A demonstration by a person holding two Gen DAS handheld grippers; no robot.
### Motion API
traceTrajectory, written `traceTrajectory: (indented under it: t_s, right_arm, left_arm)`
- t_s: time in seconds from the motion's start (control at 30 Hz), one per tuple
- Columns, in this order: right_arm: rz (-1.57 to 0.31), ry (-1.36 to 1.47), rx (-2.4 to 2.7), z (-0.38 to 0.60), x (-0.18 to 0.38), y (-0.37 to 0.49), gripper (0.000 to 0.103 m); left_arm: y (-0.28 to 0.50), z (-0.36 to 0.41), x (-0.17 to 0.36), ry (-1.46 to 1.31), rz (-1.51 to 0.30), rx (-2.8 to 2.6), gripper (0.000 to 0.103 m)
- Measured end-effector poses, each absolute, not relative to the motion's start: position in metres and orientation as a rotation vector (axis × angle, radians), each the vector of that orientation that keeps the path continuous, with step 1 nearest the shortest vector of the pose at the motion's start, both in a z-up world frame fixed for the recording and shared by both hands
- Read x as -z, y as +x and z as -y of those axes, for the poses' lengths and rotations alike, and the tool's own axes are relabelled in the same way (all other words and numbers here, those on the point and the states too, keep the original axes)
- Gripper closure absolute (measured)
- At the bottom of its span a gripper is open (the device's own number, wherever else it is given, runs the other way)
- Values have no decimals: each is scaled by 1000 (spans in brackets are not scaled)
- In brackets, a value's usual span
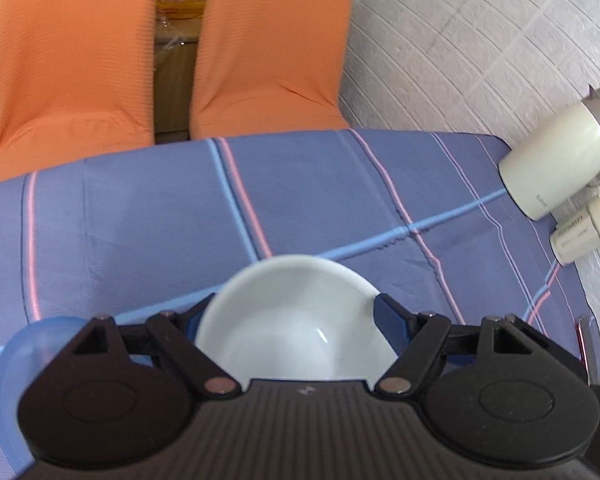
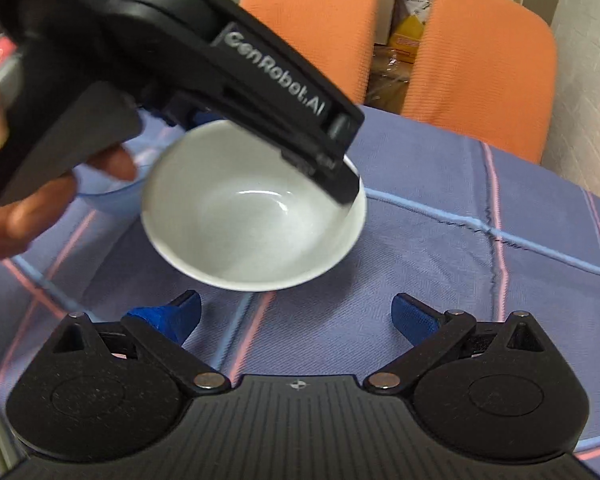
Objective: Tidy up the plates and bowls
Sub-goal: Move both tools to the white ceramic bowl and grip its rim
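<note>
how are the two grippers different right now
The left gripper is shut on the white bowl and holds it tilted above the tablecloth; the right gripper is open and holds nothing. The left one's fingers press the bowl's sides; the right one's blue fingers stand wide apart. Both are black handheld grippers with blue fingers.

Place: a home dining corner.
Table: a checked blue tablecloth.
Seating: two orange chairs.
Wall: white brick-pattern wall, a white mug beside it.

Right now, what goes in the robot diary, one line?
left gripper: shut on white bowl, lifted | right gripper: open, empty | blue bowl: on tablecloth
</note>
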State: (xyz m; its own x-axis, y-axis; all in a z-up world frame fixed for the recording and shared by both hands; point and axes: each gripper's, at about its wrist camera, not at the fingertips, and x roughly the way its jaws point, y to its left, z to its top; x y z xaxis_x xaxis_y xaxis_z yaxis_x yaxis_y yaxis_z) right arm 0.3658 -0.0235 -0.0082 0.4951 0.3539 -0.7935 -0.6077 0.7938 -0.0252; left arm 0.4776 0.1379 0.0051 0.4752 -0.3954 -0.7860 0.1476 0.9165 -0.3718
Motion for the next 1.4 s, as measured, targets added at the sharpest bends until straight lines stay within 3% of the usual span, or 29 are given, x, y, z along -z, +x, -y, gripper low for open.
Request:
traceTrajectory:
  t_s: [1.27,1.37,1.4]
  right_arm:
    - [-844,-325,-703,53,8,361,12]
    - [-802,-308,-709,49,6,363,16]
    - [-774,-315,-705,49,5,362,17]
  left_arm:
    - [469,-106,9,-72,-1012,355,27]
    - [467,-107,8,-74,-1007,325,30]
    - [466,-107,8,-76,-1005,313,44]
